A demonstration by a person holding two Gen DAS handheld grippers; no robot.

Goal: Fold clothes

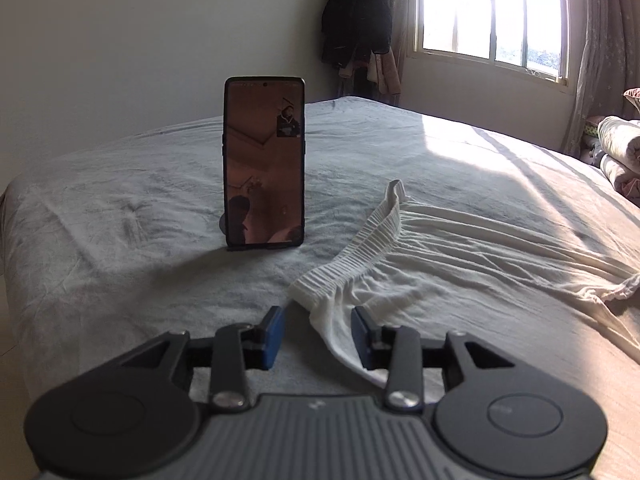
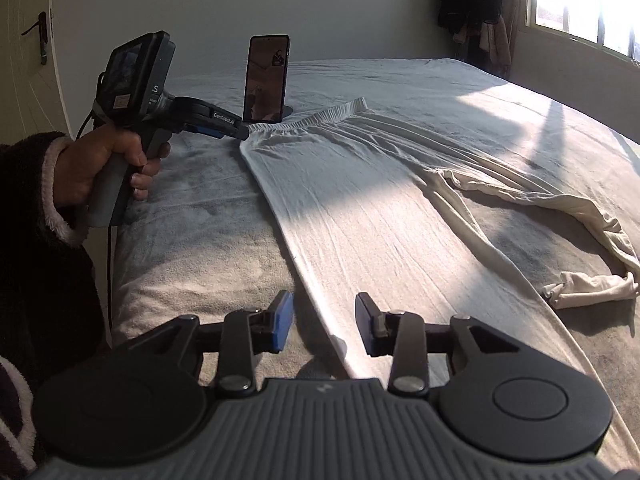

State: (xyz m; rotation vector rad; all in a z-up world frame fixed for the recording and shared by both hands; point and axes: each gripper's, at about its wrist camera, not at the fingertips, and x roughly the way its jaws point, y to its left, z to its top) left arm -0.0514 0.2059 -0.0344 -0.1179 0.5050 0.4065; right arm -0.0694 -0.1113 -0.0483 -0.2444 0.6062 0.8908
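Note:
White trousers (image 1: pixel 440 264) lie spread along the bed, the ribbed waistband (image 1: pixel 360 248) at the near end in the left wrist view. My left gripper (image 1: pixel 319 334) is open, with the waistband's near corner lying loose between its blue pads. In the right wrist view the same trousers (image 2: pixel 360 200) run away from me toward the left gripper (image 2: pixel 242 133), which a hand (image 2: pixel 100 164) holds at the waistband corner. My right gripper (image 2: pixel 325 320) is open too, and the hem of the near leg lies between its pads, untouched by them. The other leg (image 2: pixel 580 216) lies crumpled to the right.
A phone on a stand (image 1: pixel 264 160) is upright on the grey bed sheet (image 1: pixel 120 220), just beyond the waistband. Rolled bedding (image 1: pixel 620 148) lies at the far right. A dark coat (image 1: pixel 356 16) hangs by the bright window (image 1: pixel 492 12). A door (image 2: pixel 24 60) is on the left.

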